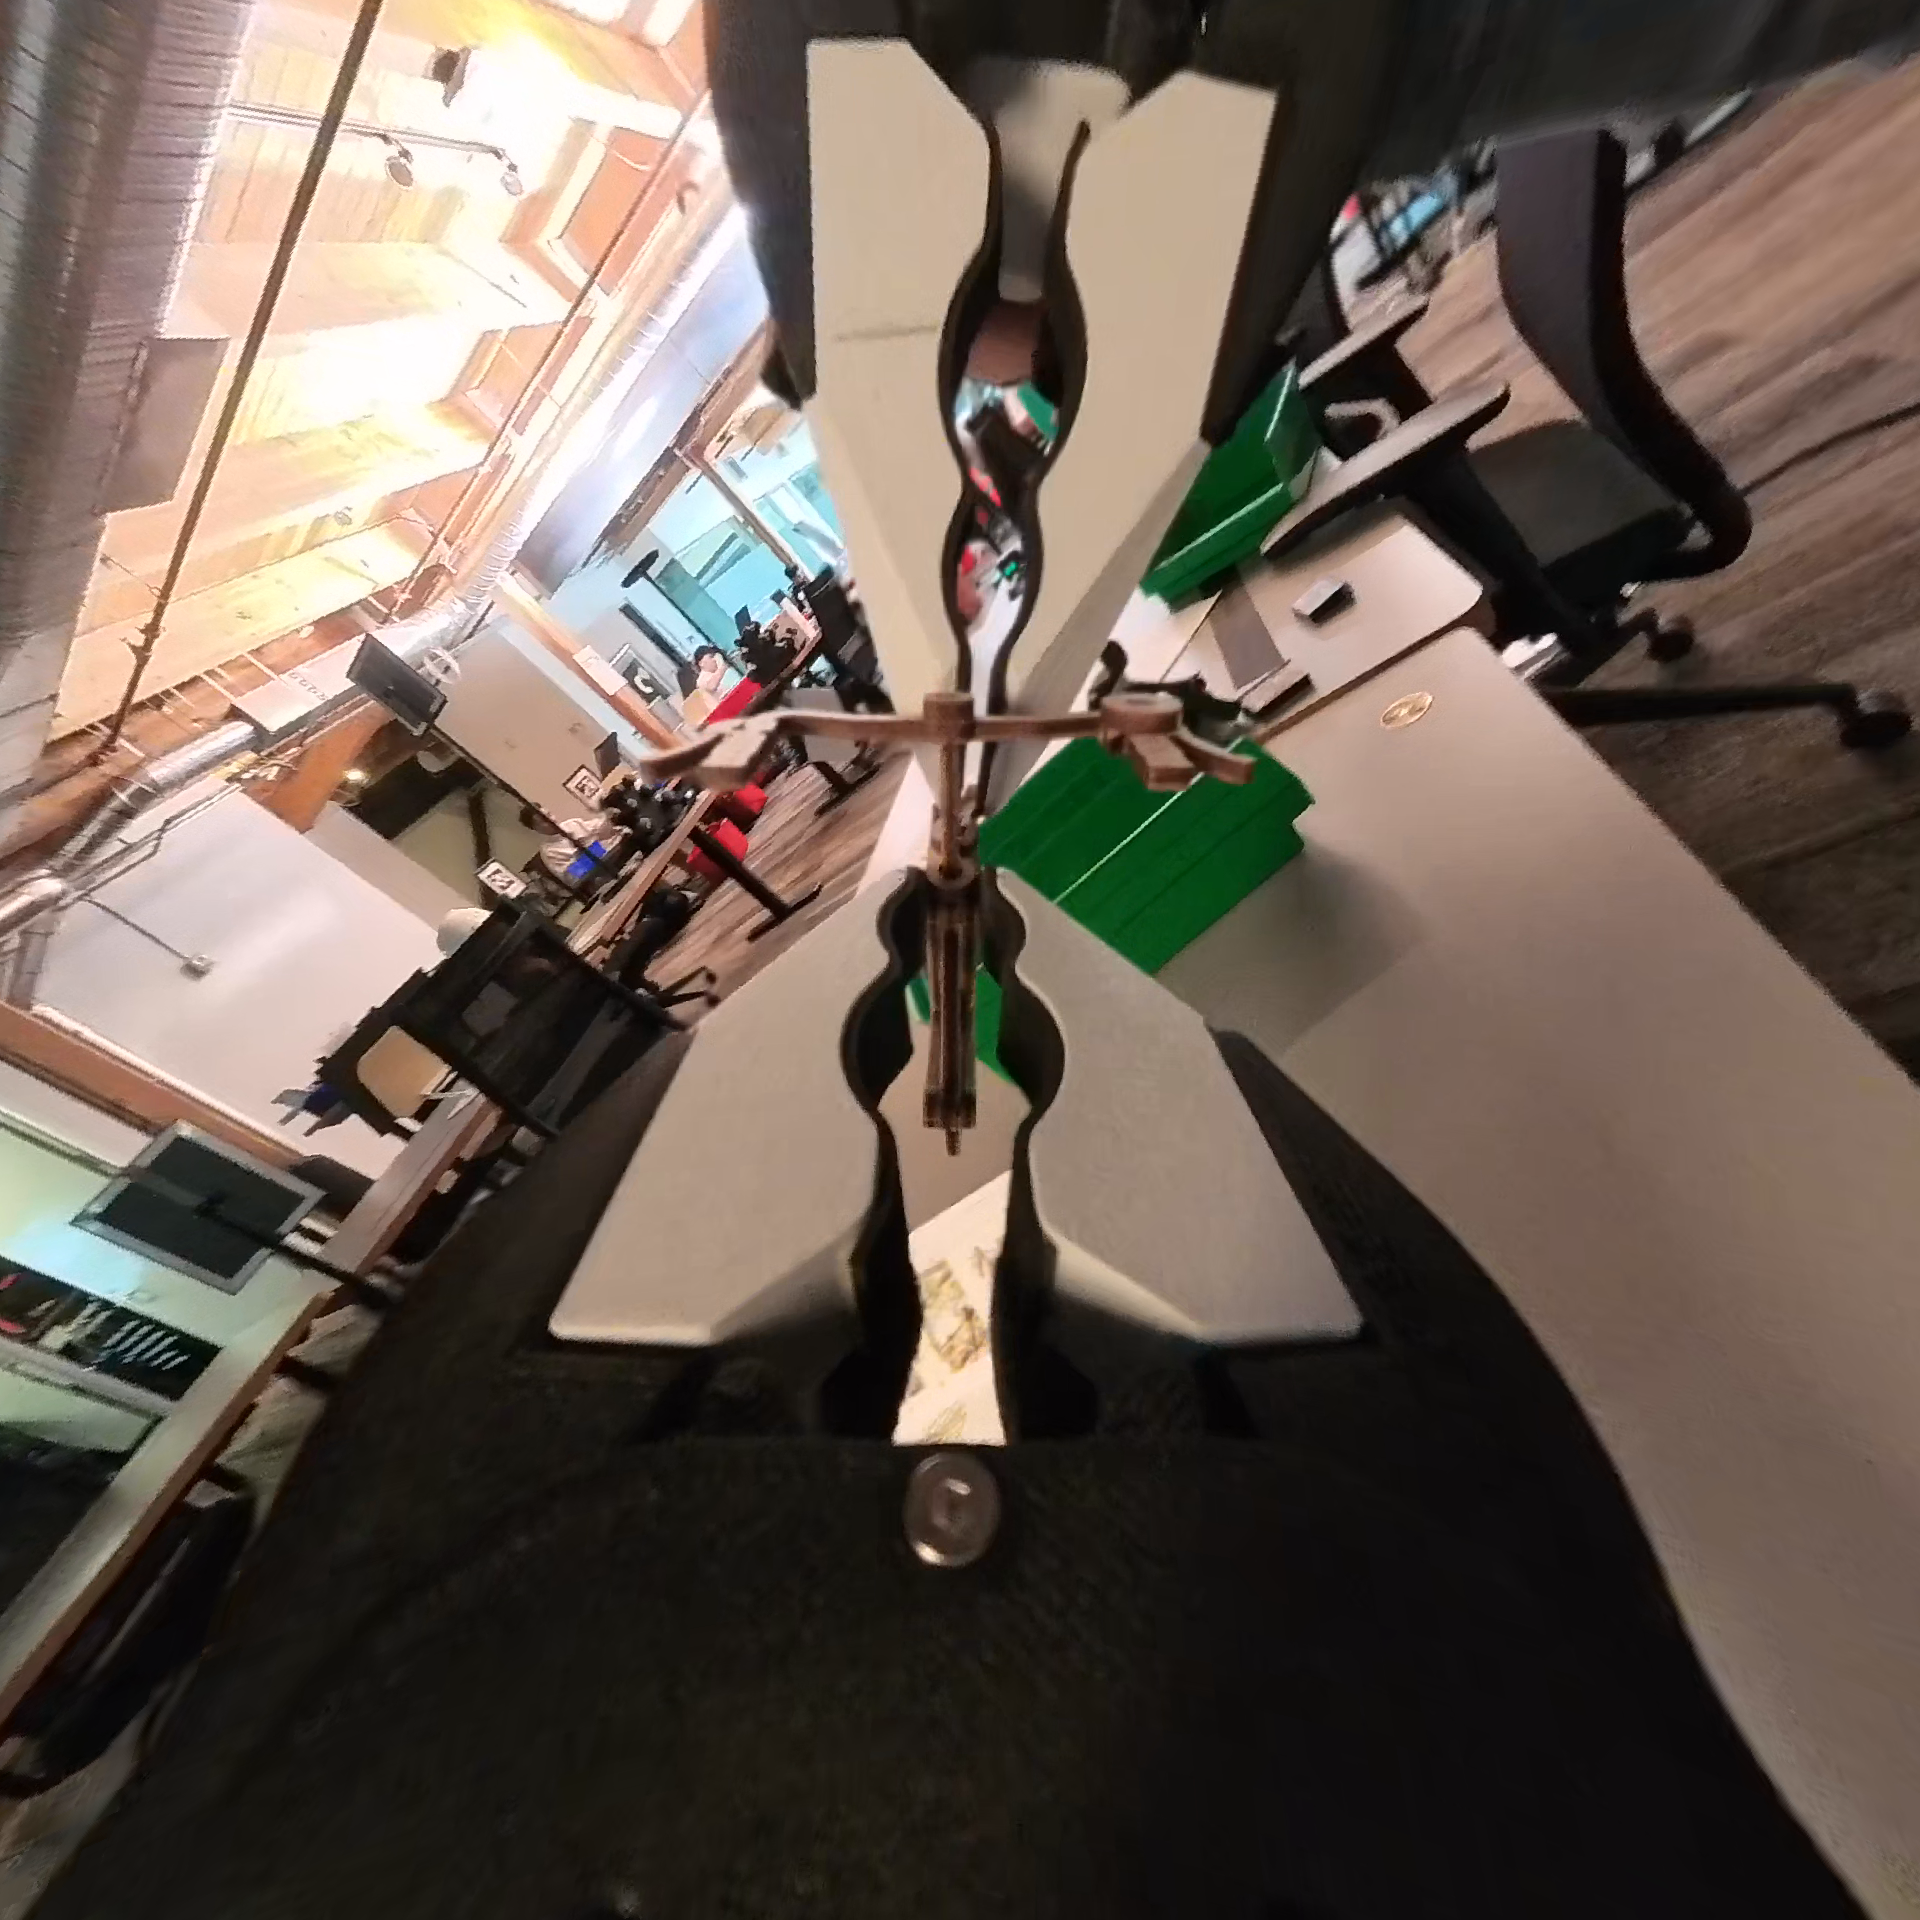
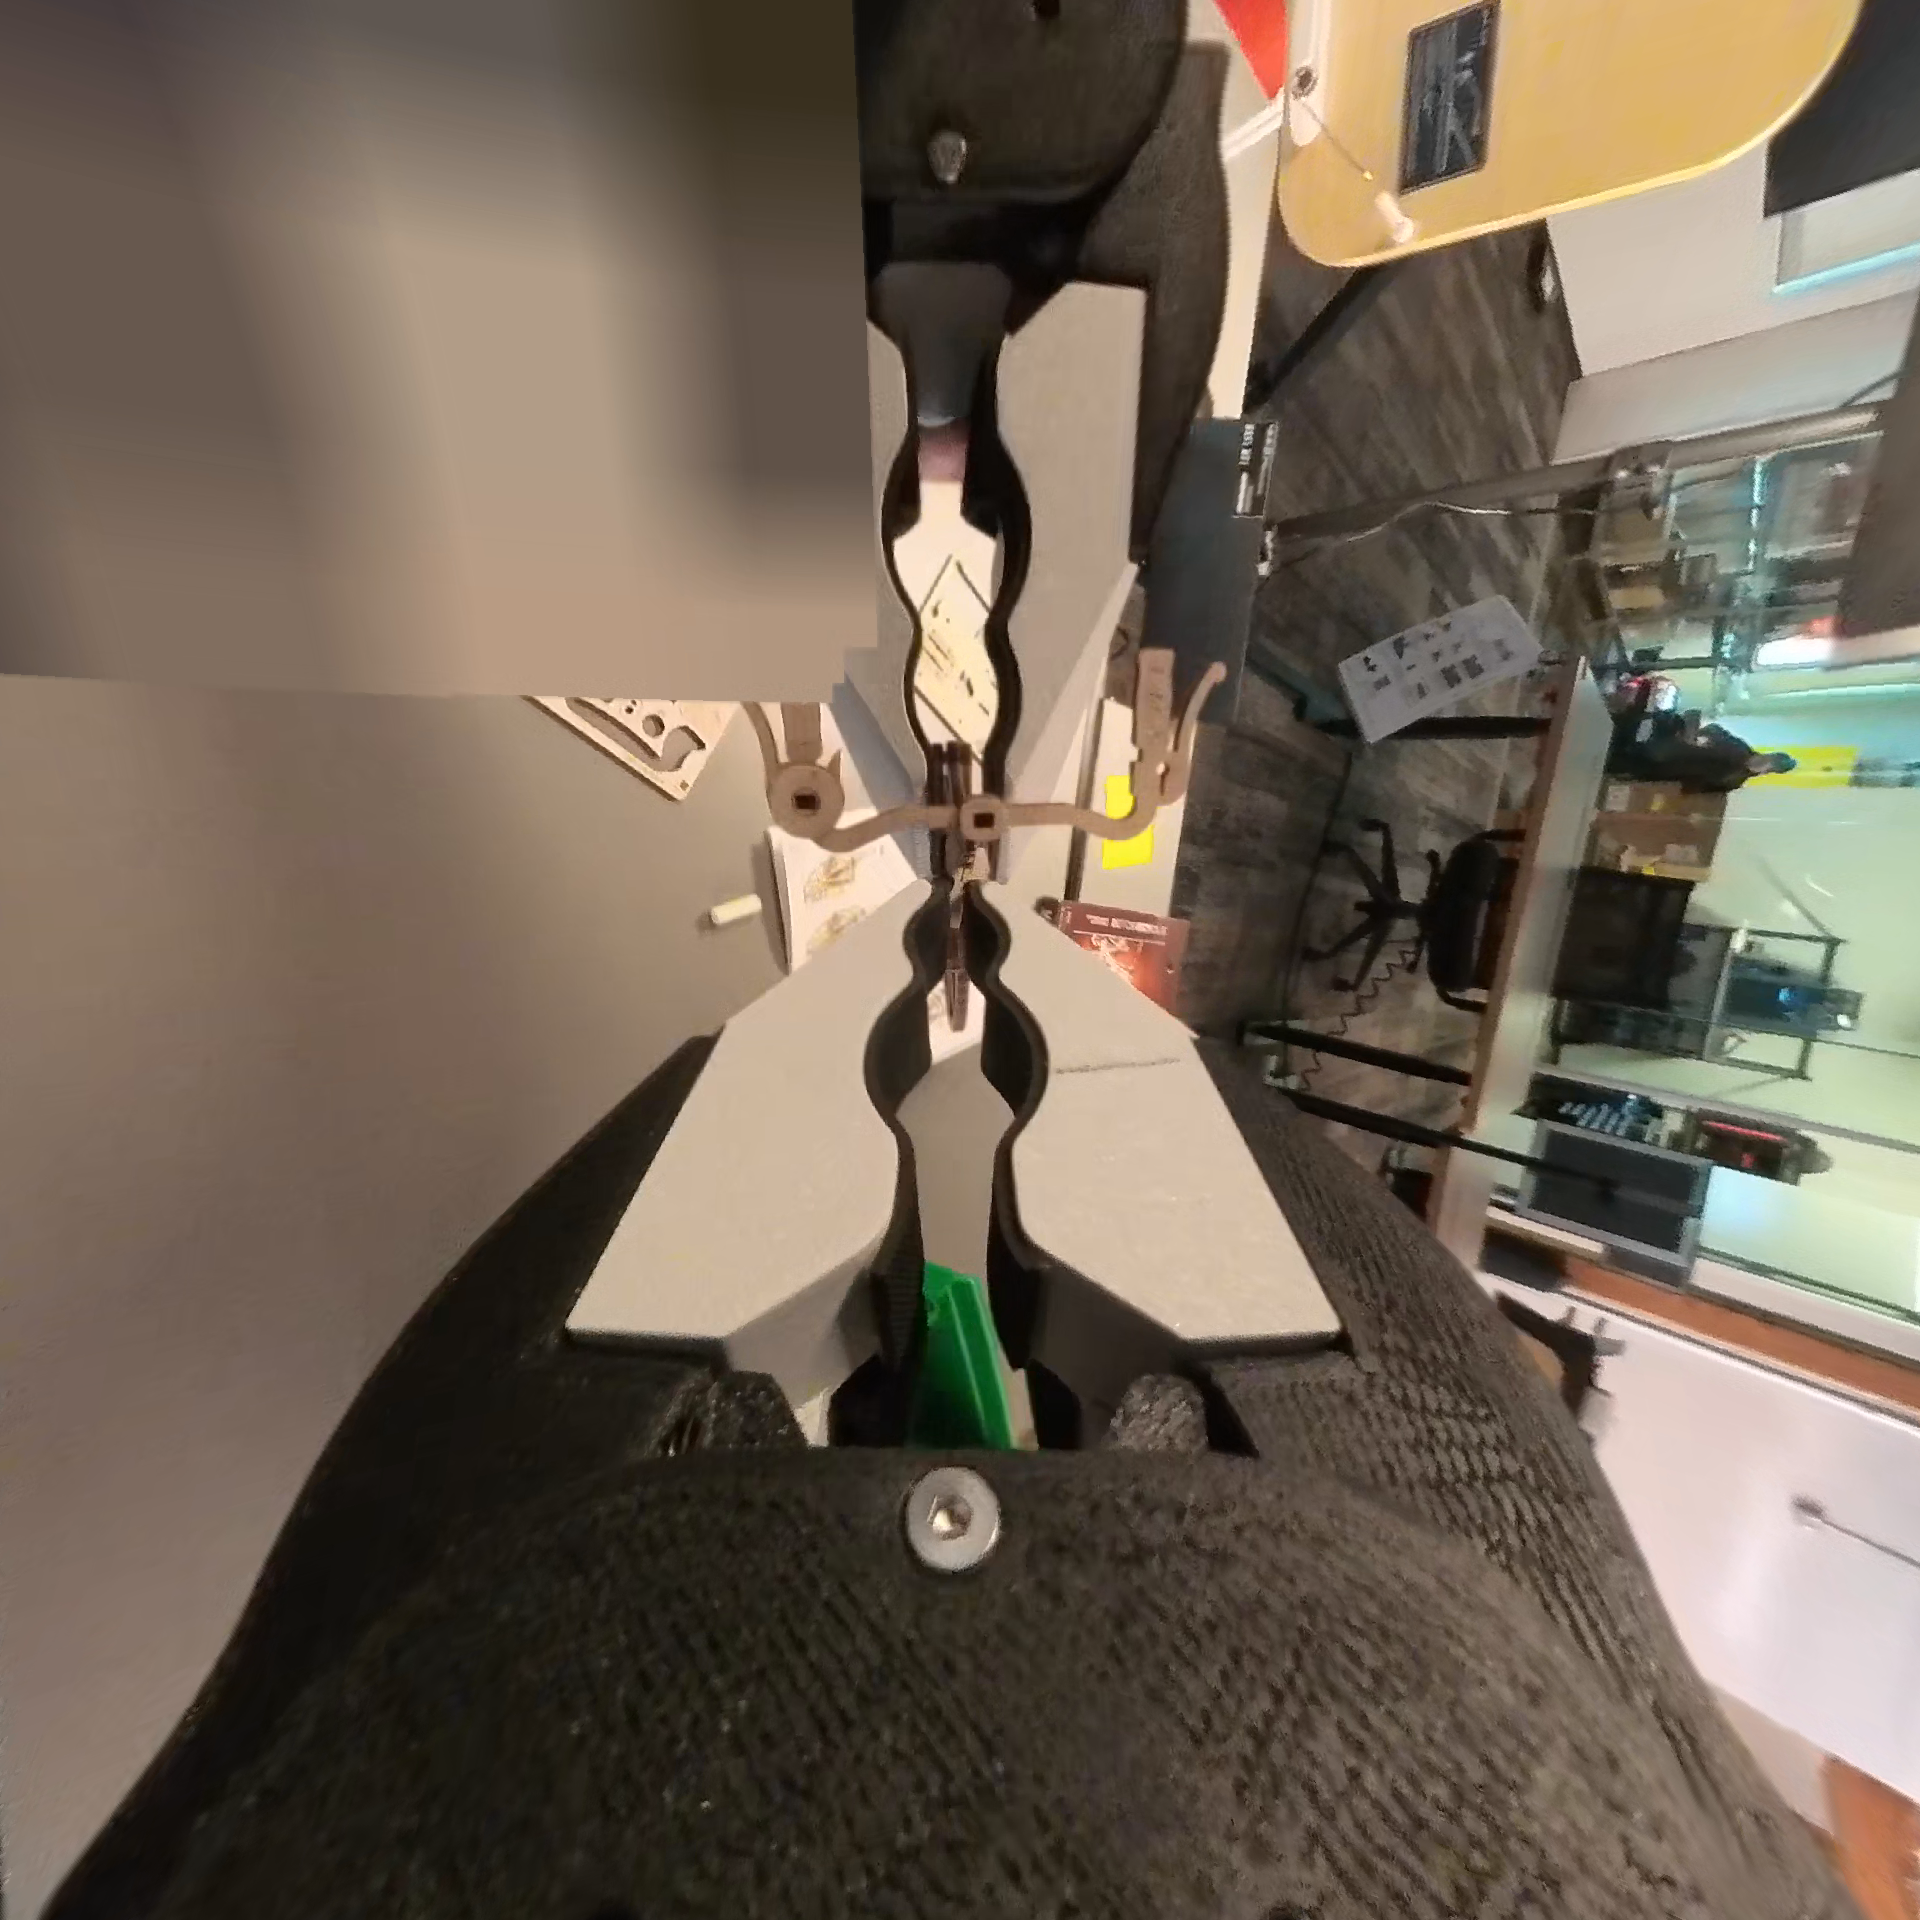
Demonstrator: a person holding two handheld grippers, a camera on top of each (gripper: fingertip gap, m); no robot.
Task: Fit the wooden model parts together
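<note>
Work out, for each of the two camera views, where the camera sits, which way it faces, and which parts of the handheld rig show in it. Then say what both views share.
Left wrist view: sits on the left gripper, looks along its fingers at the wooden model they clamp, the right gripper opposite; green bins and a white desk lie behind.
Right wrist view: sits on the right gripper, faces the left gripper head-on; wooden part sheets lie behind.
Shared: both grippers and the wooden model held between them.

Writing is showing on a dark plaque (image 2: pixel 1447 99) on the pale board, a black box (image 2: pixel 1221 540), a reddish card (image 2: pixel 1127 951) and a pale sheet (image 2: pixel 1439 665).
</note>
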